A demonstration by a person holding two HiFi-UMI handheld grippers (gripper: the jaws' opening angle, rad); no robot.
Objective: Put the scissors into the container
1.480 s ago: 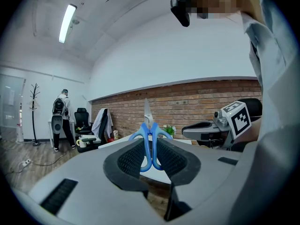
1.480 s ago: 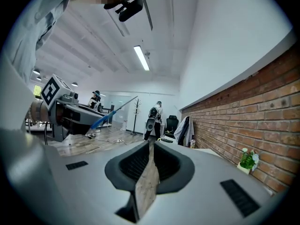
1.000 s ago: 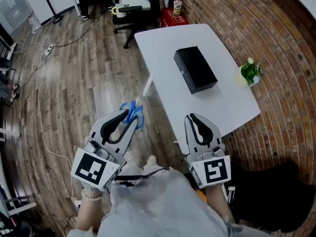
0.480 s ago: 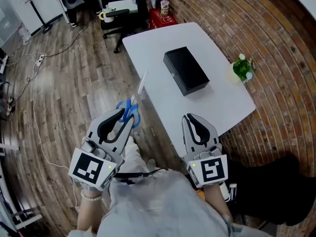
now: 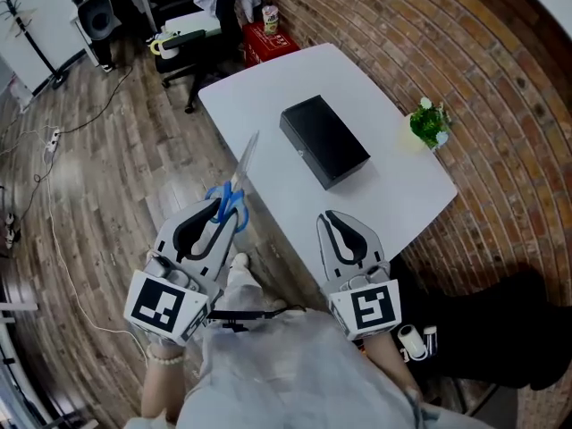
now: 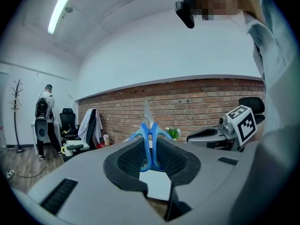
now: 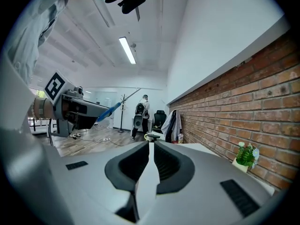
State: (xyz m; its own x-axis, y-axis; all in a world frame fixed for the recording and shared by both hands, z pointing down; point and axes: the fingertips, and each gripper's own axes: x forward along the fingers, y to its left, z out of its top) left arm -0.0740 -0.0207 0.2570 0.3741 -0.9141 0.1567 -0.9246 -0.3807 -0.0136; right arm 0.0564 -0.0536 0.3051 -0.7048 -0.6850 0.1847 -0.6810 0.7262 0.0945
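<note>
Head view, left to right.

Far left: wooden floor (image 5: 98,177), loose cable trailing across it.

Lower left: left gripper (image 5: 222,209), held over the floor just off the near edge of the table, jaws clamped on the blue handles of the scissors (image 5: 234,190). Blades together, pointing up and away from the person, tip crossing the table edge in this view. Height above the table not readable. Checked in the left gripper view: blue loops pinched between the two black pads, steel blade upright above them.

Centre: white table (image 5: 268,88). On it the container (image 5: 323,140), a black box, top apparently closed, lying flat, well apart from the scissors.

Upper centre, beyond the table: black office chair (image 5: 183,34), and a red box (image 5: 265,41) on the floor with a can on top.

Lower centre-right: right gripper (image 5: 332,220), over the near corner of the table. Jaws brought together, nothing between them in the right gripper view.

Right: small green plant (image 5: 427,123) near the far edge of the table, close to the brick wall (image 5: 500,79).

Background of the left gripper view: person (image 6: 44,107) standing, backpack on.
</note>
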